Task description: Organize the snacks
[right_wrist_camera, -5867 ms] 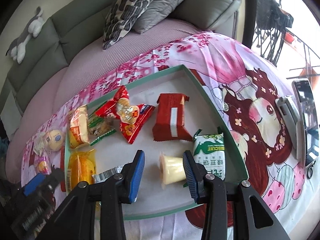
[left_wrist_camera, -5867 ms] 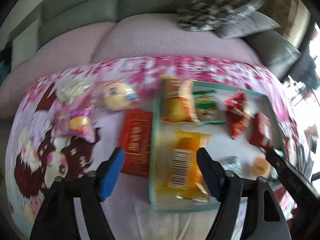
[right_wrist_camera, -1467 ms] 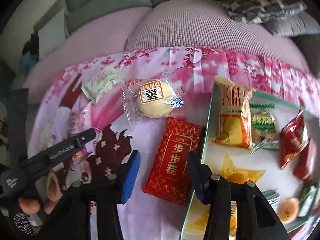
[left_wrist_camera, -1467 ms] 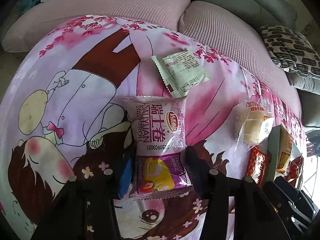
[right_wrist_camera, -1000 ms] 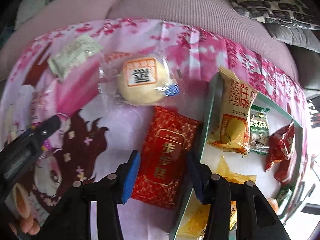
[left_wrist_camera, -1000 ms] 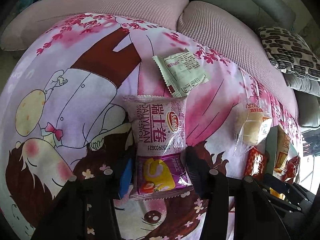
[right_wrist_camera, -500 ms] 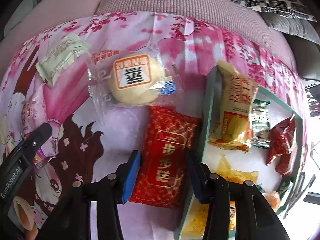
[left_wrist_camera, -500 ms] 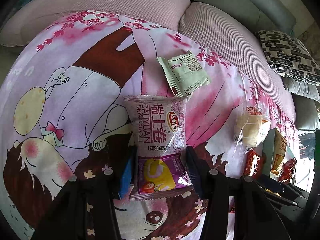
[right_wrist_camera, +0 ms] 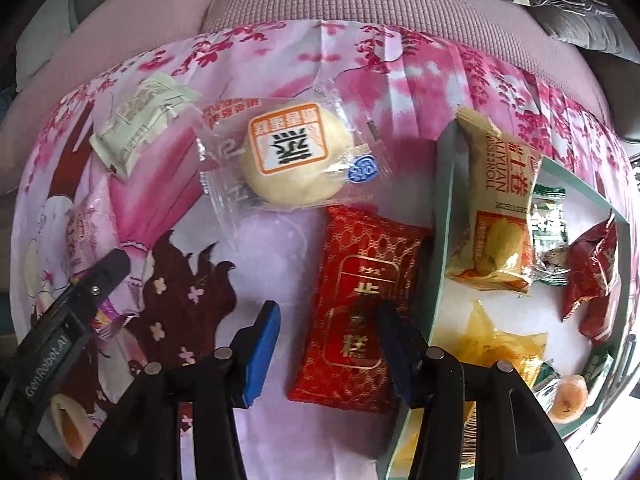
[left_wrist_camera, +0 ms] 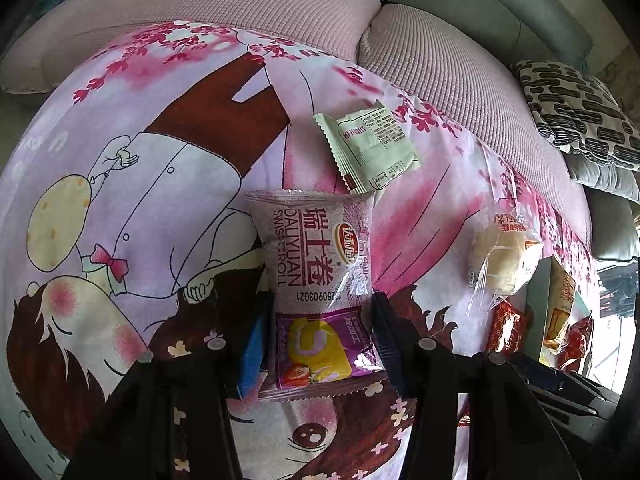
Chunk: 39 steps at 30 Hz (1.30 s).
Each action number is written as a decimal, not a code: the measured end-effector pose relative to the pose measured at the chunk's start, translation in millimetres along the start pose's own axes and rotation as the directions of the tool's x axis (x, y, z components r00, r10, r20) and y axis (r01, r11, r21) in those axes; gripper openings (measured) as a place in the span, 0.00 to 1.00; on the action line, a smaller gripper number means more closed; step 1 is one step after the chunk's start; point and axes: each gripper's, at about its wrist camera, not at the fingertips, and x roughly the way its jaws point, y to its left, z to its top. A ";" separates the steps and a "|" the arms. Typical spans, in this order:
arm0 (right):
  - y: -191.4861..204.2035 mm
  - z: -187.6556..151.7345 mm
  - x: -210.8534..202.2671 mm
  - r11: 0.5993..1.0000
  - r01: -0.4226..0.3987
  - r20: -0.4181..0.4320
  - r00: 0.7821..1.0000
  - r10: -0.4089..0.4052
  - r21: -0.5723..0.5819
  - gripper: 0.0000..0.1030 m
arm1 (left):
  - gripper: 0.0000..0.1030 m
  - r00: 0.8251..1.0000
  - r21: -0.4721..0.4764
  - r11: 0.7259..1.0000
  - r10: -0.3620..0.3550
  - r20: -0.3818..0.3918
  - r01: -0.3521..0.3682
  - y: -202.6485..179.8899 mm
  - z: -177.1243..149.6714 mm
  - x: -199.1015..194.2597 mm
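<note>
Gripping the purple roll [left_wrist_camera: 320, 280] on the cloth [left_wrist_camera: 160, 160], the left gripper [left_wrist_camera: 318, 336] pinches its lower end. The right gripper [right_wrist_camera: 326, 350] straddles the red pack [right_wrist_camera: 360, 312] beside the tray [right_wrist_camera: 448, 184], jaws opening, pads clear.

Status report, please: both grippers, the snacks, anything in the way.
Left gripper clamped on purple swiss-roll packet. Right gripper opening, straddling red foil cake packet, pads clear. Green tray wall hard against red packet.
</note>
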 end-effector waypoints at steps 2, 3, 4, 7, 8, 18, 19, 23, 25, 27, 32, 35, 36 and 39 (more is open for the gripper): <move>3.8 -0.8 -1.6 1.000 -0.011 0.006 1.000 0.012 -0.006 0.52 | 0.50 1.000 -0.003 1.000 -0.003 -0.001 0.003 0.6 0.1 0.2; 5.3 -0.8 -2.2 1.000 -0.025 0.004 1.000 0.025 -0.011 0.52 | 0.50 1.000 -0.002 1.000 -0.003 -0.001 0.003 0.6 0.1 0.5; 6.1 -1.0 -2.7 0.999 -0.032 0.002 0.999 0.032 -0.011 0.52 | 0.50 1.000 0.001 1.000 -0.001 0.000 0.001 0.1 -0.1 0.6; 8.1 -1.5 -3.5 1.000 0.026 -0.008 1.000 -0.026 -0.017 0.52 | 0.46 1.000 0.017 1.000 0.010 0.004 -0.010 -1.6 -0.6 0.5; 7.2 -1.4 -2.7 0.999 0.040 -0.011 0.999 -0.040 -0.012 0.52 | 0.43 1.000 0.031 0.999 0.025 0.008 -0.026 -3.1 -1.0 0.1; -3.8 -7.7 -9.4 0.996 0.089 0.000 0.996 -0.089 -0.024 0.48 | 0.39 0.999 0.045 0.998 0.041 0.010 -0.042 -3.0 -2.1 -0.2; -5.2 -12.2 -9.7 0.997 0.081 -0.002 0.997 -0.081 -0.014 0.49 | 0.39 0.999 0.044 0.998 0.041 0.010 -0.041 -2.6 -1.7 0.2; -20.2 -13.3 -8.0 0.996 0.086 -0.015 0.996 -0.086 -0.007 0.48 | 0.39 0.999 0.050 0.998 0.044 0.008 -0.044 -3.1 -2.3 -0.5; -22.2 -11.7 -4.2 0.995 0.095 -0.020 0.995 -0.095 -0.011 0.49 | 0.39 0.999 0.048 0.998 0.040 0.007 -0.041 -2.9 -2.1 -0.7; -22.1 -10.4 -2.6 0.995 0.096 -0.026 0.995 -0.096 -0.006 0.50 | 0.39 0.999 0.041 0.999 0.035 0.006 -0.036 -2.2 -1.9 -0.6; -20.6 -3.8 1.9 0.993 0.115 -0.050 0.992 -0.115 -0.003 0.51 | 0.39 1.000 0.034 0.999 0.024 0.003 -0.024 -0.8 -2.5 -1.9; -25.5 0.1 1.6 0.995 0.104 -0.059 0.993 -0.103 0.010 0.51 | 0.39 1.000 0.017 1.000 0.007 0.000 -0.007 3.5 -2.5 -3.3; -27.6 3.1 3.9 0.994 0.109 -0.064 0.992 -0.108 0.016 0.51 | 0.39 1.000 0.013 1.000 0.004 0.000 -0.004 4.6 -2.1 -3.3; -34.0 6.9 7.9 0.991 0.133 -0.066 0.989 -0.132 0.017 0.51 | 0.39 1.000 0.014 1.000 0.003 0.000 -0.003 3.3 -2.5 -3.6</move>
